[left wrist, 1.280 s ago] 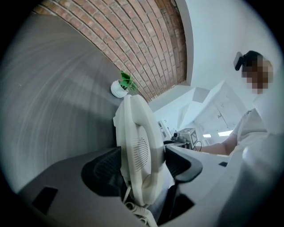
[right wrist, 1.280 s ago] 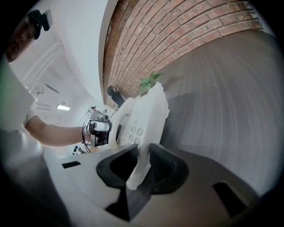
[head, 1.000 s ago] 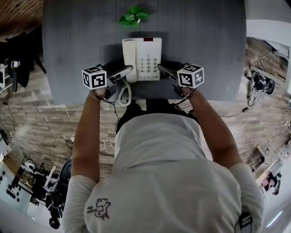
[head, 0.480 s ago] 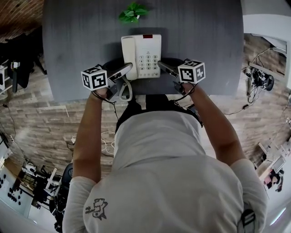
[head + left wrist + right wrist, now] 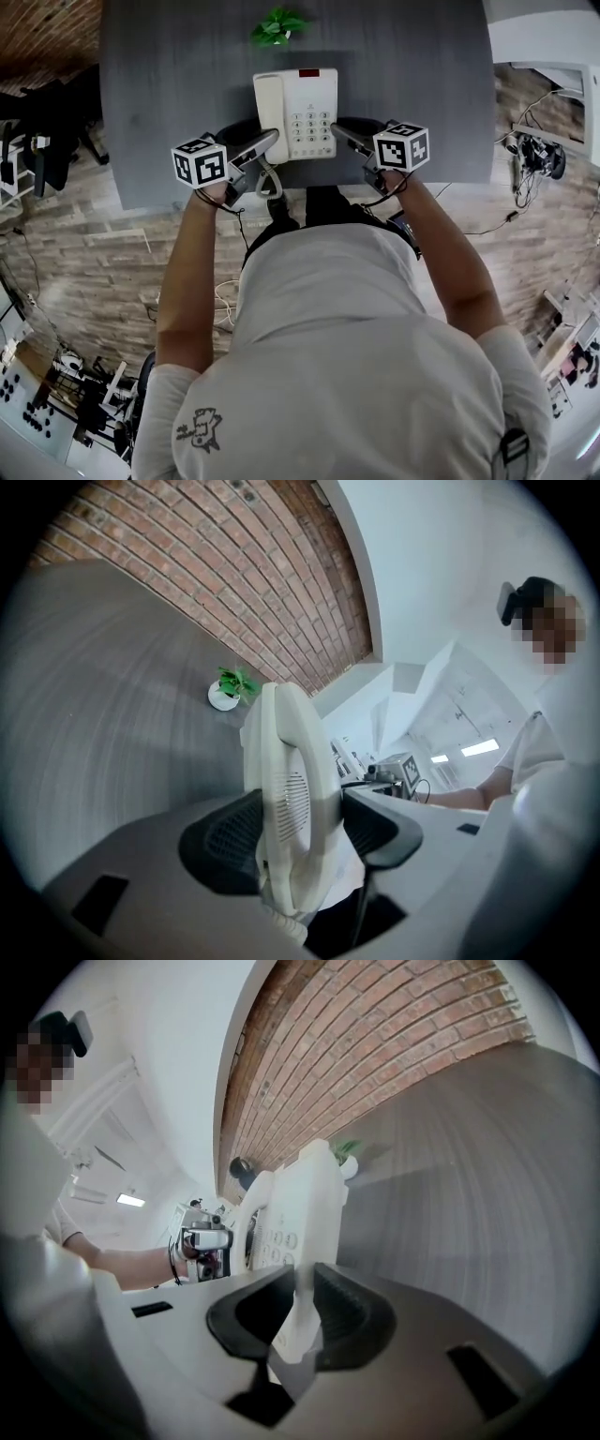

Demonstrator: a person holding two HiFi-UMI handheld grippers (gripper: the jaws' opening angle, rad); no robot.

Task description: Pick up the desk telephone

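The white desk telephone (image 5: 295,112) with its keypad and handset is held between my two grippers, over the near edge of the grey desk (image 5: 169,94). My left gripper (image 5: 267,141) is shut on the phone's left, handset side. In the left gripper view the handset (image 5: 291,761) stands clamped between the dark pads (image 5: 225,841). My right gripper (image 5: 342,131) is shut on the phone's right edge, and in the right gripper view that thin white edge (image 5: 309,1204) is pinched between the pads (image 5: 352,1316). The coiled cord (image 5: 270,183) hangs below the phone's near left corner.
A small green potted plant (image 5: 278,26) stands at the desk's far edge behind the phone. A brick wall (image 5: 216,574) runs behind the desk. Cables and equipment (image 5: 534,164) lie on the wooden floor to the right; dark gear sits at the left.
Both grippers have risen with the telephone held between them. The coiled cord, which lay at the desk edge, now hangs under the phone.
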